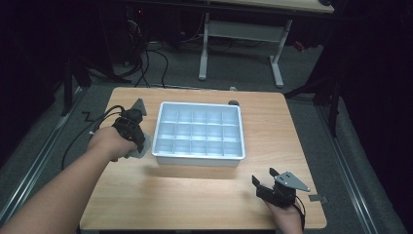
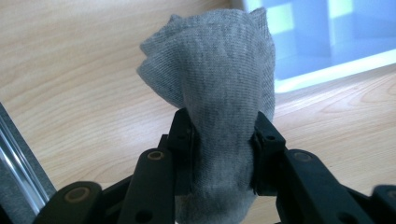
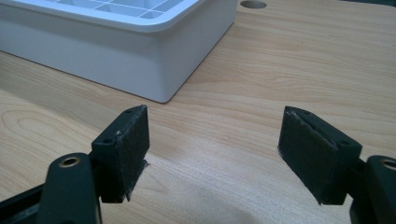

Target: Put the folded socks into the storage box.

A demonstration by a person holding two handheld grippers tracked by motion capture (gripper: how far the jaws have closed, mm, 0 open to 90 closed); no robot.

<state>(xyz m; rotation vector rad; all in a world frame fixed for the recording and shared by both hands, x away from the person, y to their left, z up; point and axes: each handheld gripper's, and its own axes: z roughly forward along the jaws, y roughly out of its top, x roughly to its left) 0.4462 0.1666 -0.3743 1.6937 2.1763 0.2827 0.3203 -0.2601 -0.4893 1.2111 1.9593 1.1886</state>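
Note:
A grey knitted sock is pinched between the two black jaws of my left gripper, which is shut on it; the bunched cloth sticks up past the pads. In the high view this left gripper hangs above the table just left of the white divided tray, with a bit of the grey sock showing under the hand. My right gripper stands open with nothing between its pads, low over the wood. It sits near the table's front right corner, short of the tray's corner.
The tray has several small compartments and lies mid-table. A round hole is in the tabletop behind it. A small grey plate lies at the right front edge. A white desk frame stands on the floor beyond.

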